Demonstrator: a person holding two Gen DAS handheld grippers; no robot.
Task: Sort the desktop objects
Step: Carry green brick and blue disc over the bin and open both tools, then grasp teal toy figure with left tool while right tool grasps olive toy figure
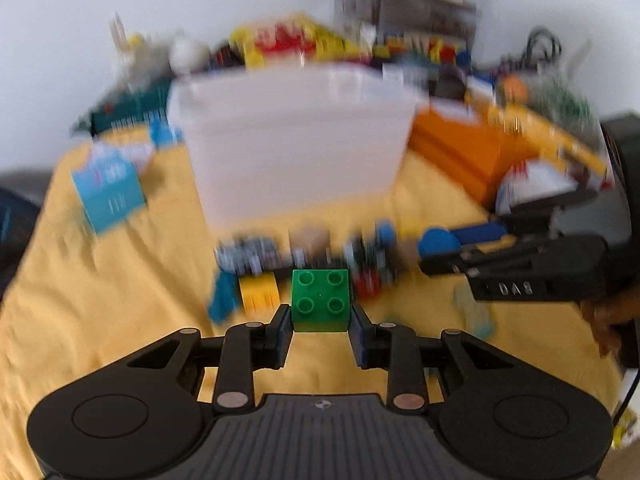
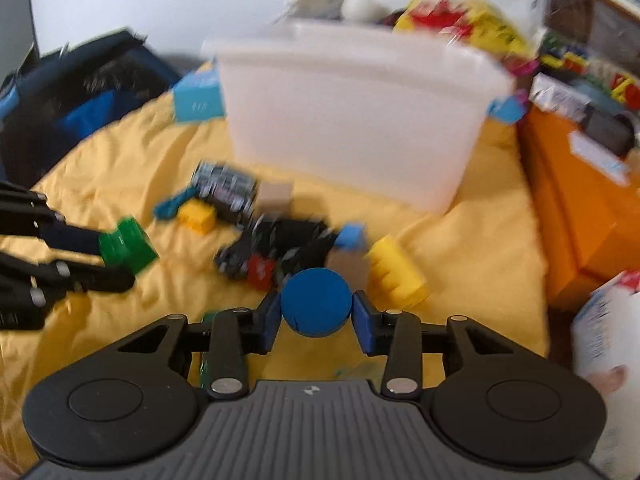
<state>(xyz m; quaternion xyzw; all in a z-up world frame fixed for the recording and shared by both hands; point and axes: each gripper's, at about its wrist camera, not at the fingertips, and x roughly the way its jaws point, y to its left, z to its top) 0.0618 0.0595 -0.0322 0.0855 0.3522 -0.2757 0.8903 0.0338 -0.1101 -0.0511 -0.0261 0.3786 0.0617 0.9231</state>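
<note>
Yellow cloth (image 1: 100, 280) covers the surface. White bin (image 1: 292, 144) stands at the back centre, orange box (image 2: 580, 200) to its right, light-blue carton (image 1: 108, 196) to its left. Blurred pile of small blocks (image 2: 272, 248) lies on the cloth between bin and grippers. Left gripper (image 1: 320, 312) clamps a green brick (image 1: 320, 294); right gripper (image 2: 316, 312) clamps a blue disc (image 2: 316, 300), a yellow brick (image 2: 394, 270) just beside it.
</note>
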